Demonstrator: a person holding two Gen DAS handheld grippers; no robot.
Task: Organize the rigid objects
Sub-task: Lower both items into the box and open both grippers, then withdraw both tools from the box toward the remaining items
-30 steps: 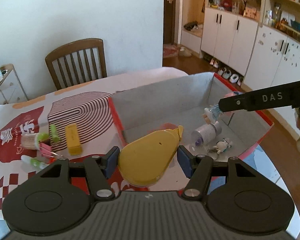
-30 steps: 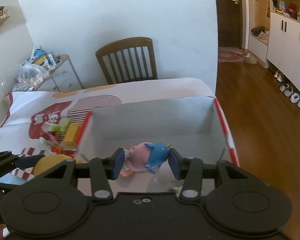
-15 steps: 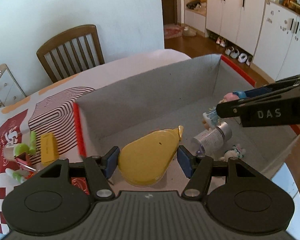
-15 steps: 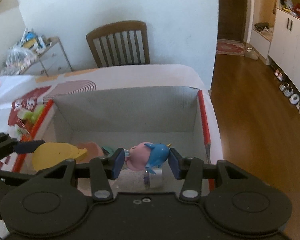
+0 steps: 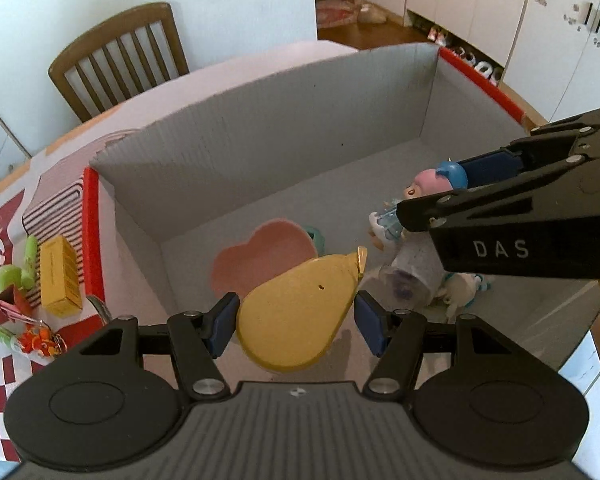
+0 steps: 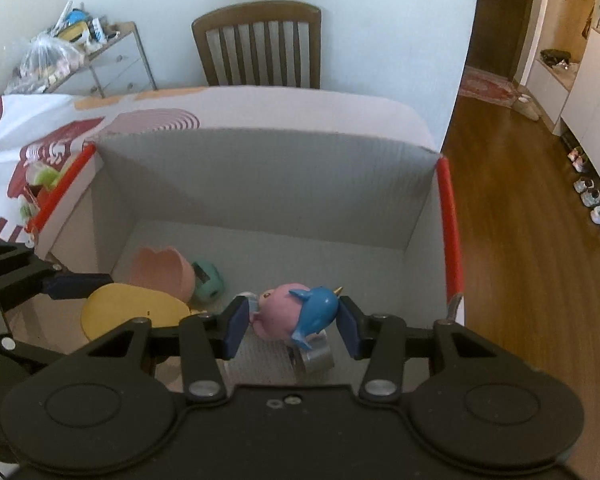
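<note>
Both clamped: left gripper [image 5: 296, 322] on yellow pear-shaped dish [image 5: 296, 320], right gripper [image 6: 292, 330] on pink-and-blue toy figure [image 6: 296, 314]; held over grey box [image 6: 268, 168]; probably light, stiff, slick plastic; best pinched across widest part.

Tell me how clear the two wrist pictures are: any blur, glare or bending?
Left wrist view: sharp, box walls bow from the fisheye, soft shadow under the yellow dish. Right wrist view: sharp too, no glare, chair and floor curve at the edges.
</note>
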